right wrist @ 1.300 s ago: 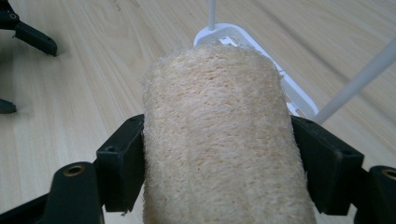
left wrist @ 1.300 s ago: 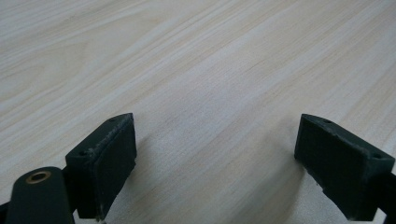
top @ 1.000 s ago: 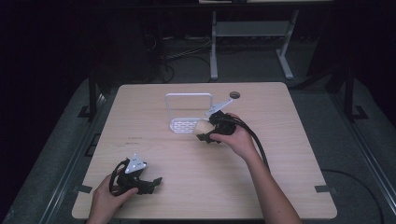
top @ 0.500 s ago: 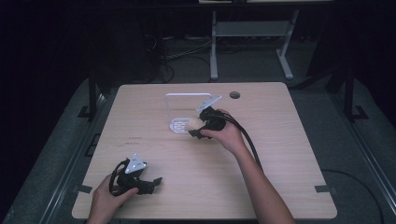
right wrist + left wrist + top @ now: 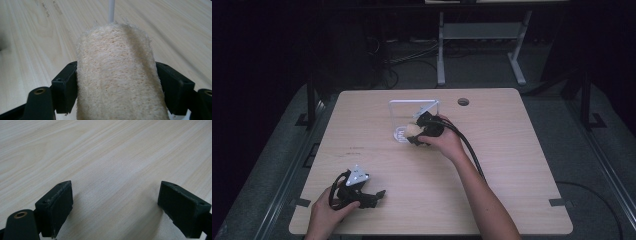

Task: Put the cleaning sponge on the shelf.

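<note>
We find one loofah sponge [image 5: 117, 75], pale cream, coarse and fibrous, roughly cylindrical with a rounded far end. It lies lengthwise between the jaws of the right tongs [image 5: 117, 87], both pads pressed against its sides, and is carried clear of the tabletop [image 5: 512, 165]. From above, the loofah sponge [image 5: 412, 131] sits at the near edge of a clear plastic container [image 5: 404, 112] with a white rim, left of centre at the tabletop's far half.

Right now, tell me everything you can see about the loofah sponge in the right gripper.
The loofah sponge is a pale beige, roughly cylindrical piece with a coarse, fibrous, netted surface. It looks dry and whole. The right gripper clamps it from both sides, its black pads pressing the flanks. It is held just above the wooden table, beside a clear plastic rack.
</note>
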`<state>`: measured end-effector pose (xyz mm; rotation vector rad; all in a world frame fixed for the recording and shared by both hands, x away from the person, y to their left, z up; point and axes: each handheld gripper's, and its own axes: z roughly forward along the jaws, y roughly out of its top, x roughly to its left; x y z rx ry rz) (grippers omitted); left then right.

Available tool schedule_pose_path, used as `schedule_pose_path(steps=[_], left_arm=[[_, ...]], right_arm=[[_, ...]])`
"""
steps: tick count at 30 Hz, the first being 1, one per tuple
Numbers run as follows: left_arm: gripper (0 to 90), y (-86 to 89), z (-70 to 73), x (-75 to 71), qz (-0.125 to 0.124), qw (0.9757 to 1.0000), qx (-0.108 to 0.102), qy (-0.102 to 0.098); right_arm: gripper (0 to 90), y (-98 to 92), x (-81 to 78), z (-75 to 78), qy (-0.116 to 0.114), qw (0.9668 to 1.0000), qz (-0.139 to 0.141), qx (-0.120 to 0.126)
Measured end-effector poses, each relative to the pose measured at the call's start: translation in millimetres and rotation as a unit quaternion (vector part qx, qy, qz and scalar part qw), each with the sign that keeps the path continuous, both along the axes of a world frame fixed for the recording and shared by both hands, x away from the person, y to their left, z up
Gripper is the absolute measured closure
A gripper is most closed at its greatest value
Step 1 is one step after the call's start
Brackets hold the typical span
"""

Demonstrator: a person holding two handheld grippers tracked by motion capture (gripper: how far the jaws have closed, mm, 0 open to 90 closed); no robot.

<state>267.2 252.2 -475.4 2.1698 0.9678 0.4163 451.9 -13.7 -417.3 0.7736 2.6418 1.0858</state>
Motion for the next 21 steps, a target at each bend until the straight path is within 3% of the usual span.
schedule_pose_path(steps=[21], left_arm=[[12.1, 0.0, 0.0, 0.0, 0.0, 1.0, 0.0, 0.0]], right_arm=[[24.6, 23.0, 17.8, -25.0, -0.001, 0.9999, -0.011, -0.01]])
